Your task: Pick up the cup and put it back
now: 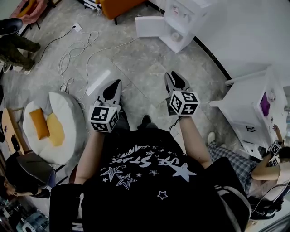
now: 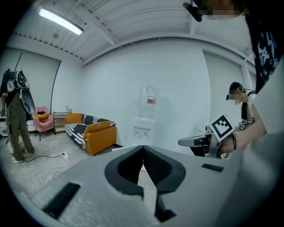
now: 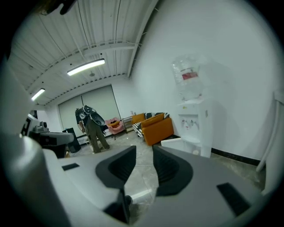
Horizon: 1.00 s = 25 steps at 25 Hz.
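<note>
The left tongs (image 2: 143,150) have their jaws together and empty. The right tongs (image 3: 144,156) have theirs slightly apart with nothing between. Both are held above the floor (image 1: 136,59). A small pale round object (image 1: 176,36), possibly the cup, sits in the recess of the water dispenser (image 1: 181,13), well apart from both.

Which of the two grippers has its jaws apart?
The right gripper: a gap shows between its jaws, while the jaws of the left gripper meet.

Orange sofa (image 2: 98,135) striped black and white, white water dispenser (image 3: 193,129)
</note>
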Each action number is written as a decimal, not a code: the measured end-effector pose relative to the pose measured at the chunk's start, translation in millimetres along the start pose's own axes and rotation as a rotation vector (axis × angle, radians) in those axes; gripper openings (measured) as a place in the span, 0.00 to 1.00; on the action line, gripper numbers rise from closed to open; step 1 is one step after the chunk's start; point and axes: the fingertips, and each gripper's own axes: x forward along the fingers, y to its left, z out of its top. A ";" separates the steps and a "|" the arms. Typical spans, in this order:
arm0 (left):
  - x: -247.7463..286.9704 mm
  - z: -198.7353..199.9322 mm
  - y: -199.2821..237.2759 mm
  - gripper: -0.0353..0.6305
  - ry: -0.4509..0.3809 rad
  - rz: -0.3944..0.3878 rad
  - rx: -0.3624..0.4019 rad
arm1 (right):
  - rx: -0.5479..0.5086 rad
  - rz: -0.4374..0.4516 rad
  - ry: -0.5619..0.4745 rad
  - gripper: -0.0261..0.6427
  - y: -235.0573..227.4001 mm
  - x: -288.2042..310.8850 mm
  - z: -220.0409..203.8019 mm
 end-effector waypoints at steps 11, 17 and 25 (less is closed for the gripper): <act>90.9 14.3 70.1 0.07 0.005 -0.099 -0.009 | 0.083 -0.130 -0.018 0.53 -27.4 65.0 11.6; 168.3 37.0 132.7 0.07 0.020 -0.216 -0.001 | 0.151 -0.265 -0.020 0.57 -43.4 129.8 28.1; 234.1 65.8 227.3 0.07 0.025 -0.323 0.049 | 0.189 -0.445 -0.022 0.57 -46.5 213.8 53.7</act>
